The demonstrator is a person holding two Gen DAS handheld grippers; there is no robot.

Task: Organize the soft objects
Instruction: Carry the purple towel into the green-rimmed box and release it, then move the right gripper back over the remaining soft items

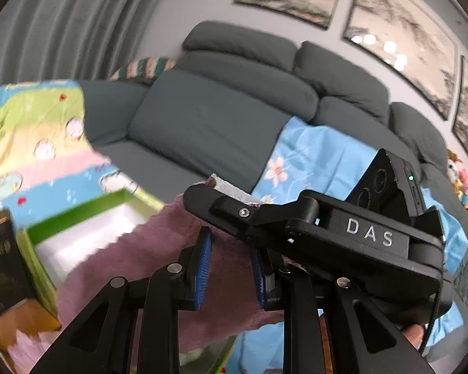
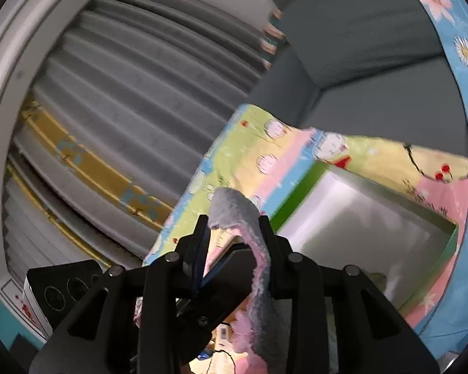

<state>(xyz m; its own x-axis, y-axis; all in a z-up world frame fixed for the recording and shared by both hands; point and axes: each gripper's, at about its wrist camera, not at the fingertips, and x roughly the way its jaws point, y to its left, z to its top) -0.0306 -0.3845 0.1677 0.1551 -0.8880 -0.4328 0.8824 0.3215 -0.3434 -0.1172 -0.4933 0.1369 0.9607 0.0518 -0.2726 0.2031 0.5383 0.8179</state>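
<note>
A fluffy pink-and-grey towel (image 1: 159, 249) hangs in the air between both grippers, above an open green box (image 1: 87, 233). My left gripper (image 1: 231, 268) has its blue pads on either side of the pink cloth, which fills the gap. My right gripper (image 2: 235, 246) shows the towel's grey edge (image 2: 234, 208) rising between its fingers and draping down over the right one. The right gripper's body (image 1: 343, 233) crosses the left wrist view just beyond my left fingers. The box's white inside (image 2: 358, 227) lies ahead and to the right in the right wrist view.
A colourful patterned cloth (image 1: 31, 143) lies around the box. A grey sofa (image 1: 218, 118) stands behind, with a blue floral sheet (image 1: 309, 162) over its seat. A dark book or carton (image 1: 3, 265) stands left of the box. Grey curtains (image 2: 124, 109) hang at the left.
</note>
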